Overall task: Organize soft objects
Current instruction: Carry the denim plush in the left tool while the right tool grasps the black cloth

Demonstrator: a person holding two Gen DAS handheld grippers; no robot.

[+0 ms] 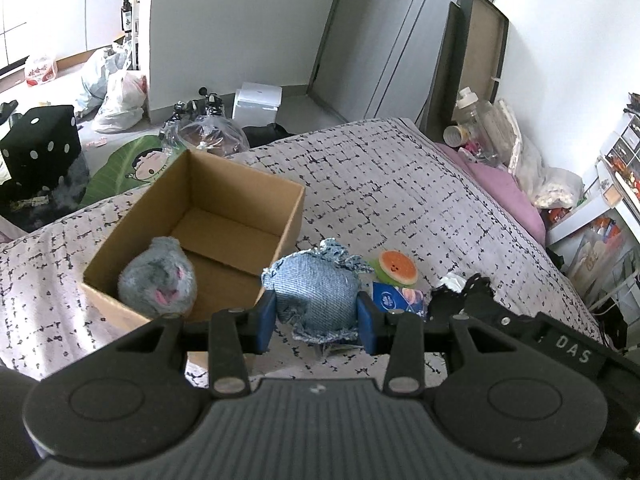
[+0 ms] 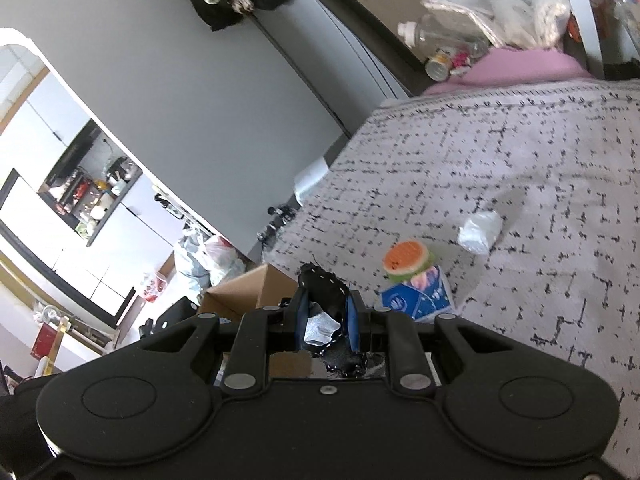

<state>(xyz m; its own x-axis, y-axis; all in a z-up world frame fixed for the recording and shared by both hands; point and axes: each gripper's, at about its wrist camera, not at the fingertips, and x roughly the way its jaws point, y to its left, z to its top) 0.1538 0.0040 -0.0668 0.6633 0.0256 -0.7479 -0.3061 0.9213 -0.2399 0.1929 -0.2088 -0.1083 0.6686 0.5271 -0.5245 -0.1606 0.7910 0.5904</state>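
both grippers pinch soft things: left gripper (image 1: pixel 317 314) squeezes a frayed denim pouch (image 1: pixel 316 290), right gripper (image 2: pixel 326 318) clamps black stitched fabric (image 2: pixel 326 290) beside the cardboard box (image 1: pixel 248 184).

Patterned bedspread (image 1: pixel 400 184) covers the bed beside grey walls (image 1: pixel 240 20), daylit.

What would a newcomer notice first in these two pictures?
Probably the denim pouch, pinched between the blue fingers of the left gripper, just right of the open cardboard box on the bed. Inside the box, a grey plush toy lies in the near corner. The right gripper is shut on a black fabric piece.
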